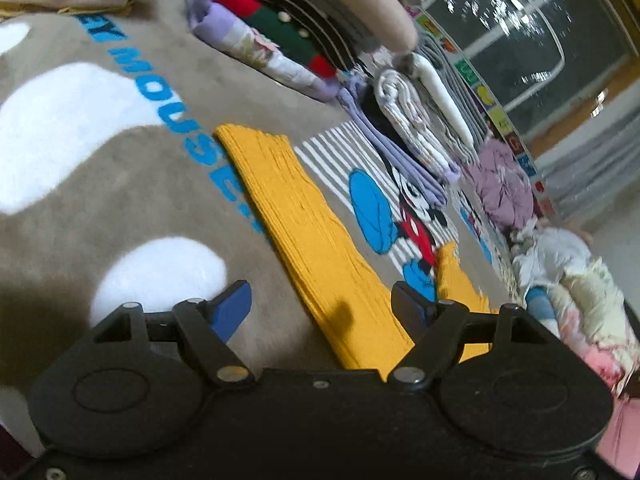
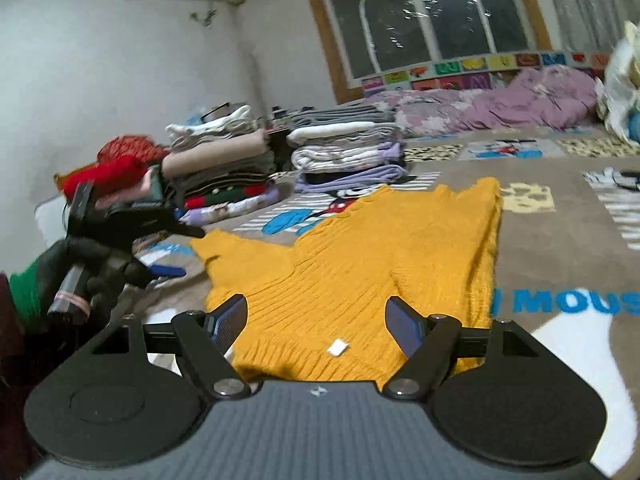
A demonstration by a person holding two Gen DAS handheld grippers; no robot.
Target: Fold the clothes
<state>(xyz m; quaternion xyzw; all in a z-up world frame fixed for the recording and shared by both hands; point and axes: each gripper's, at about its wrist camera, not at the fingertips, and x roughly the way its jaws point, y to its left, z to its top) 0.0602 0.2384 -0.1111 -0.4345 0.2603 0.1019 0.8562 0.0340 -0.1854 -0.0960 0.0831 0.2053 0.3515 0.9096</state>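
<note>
On the blanket [image 2: 560,216] our yellow knit [image 2: 360,264] lies flat w/ both grippers [image 1: 320,300] [image 2: 316,324] released above it — a shallow pinch could snag one layer & skew the fold.

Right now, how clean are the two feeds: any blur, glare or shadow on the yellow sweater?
Left wrist view: motion-smeared, the sweater soft, a dark shadow across it near the fingers, glare streaks on the window. Right wrist view: sharper, sweater evenly lit, edges bent by fisheye.
</note>
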